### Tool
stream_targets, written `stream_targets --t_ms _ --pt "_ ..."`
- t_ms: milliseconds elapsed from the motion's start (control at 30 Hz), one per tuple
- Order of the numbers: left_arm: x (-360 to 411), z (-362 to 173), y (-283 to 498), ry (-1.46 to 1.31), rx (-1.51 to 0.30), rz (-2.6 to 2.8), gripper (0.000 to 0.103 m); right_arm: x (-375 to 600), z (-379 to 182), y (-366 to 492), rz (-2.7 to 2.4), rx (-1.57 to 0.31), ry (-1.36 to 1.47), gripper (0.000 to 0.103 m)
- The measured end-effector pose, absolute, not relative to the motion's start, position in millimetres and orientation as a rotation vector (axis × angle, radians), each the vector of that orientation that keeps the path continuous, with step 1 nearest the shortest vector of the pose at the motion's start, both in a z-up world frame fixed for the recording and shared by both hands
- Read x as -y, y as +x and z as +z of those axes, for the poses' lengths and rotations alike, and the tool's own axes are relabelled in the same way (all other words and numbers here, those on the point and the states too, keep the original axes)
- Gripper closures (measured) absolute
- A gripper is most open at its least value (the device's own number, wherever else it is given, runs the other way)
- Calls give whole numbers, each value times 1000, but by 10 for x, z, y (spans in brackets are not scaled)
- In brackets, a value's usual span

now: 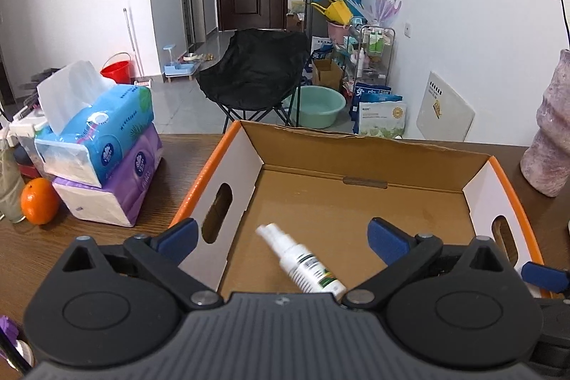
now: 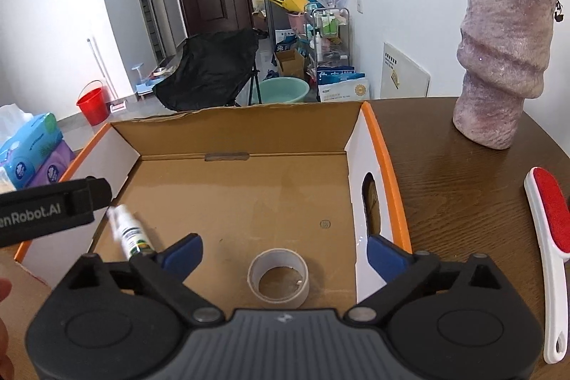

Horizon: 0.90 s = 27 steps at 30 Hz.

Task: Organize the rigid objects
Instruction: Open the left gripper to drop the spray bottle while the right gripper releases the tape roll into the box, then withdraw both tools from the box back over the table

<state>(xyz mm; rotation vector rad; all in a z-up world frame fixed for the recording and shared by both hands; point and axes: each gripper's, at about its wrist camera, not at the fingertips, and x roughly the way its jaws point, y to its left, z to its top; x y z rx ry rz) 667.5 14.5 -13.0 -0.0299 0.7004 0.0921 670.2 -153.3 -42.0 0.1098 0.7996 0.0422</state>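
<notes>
An open cardboard box with orange rims point(image 1: 359, 152) point(image 2: 235, 127) stands on the dark wooden table. A white spray bottle point(image 1: 301, 260) point(image 2: 130, 232) lies on its floor near the left wall. A roll of clear tape point(image 2: 278, 279) lies on the box floor in the right wrist view. My left gripper point(image 1: 281, 235) is open and empty, hovering over the spray bottle. My right gripper point(image 2: 285, 251) is open and empty, above the tape roll. A red and white lint brush point(image 2: 548, 237) lies on the table right of the box.
Stacked tissue packs point(image 1: 103, 148) and an orange point(image 1: 39, 201) sit left of the box. A pinkish textured vase point(image 2: 506, 59) point(image 1: 550, 127) stands at the table's far right. A black strap of the left gripper point(image 2: 53, 207) crosses the left of the right wrist view.
</notes>
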Motion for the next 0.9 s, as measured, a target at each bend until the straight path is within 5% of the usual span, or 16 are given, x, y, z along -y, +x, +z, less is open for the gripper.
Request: stream_targets --t_ms 900 --pt "-250 430 5810 -49 -627 139 0 1620 91 5896 48 -732 104 1"
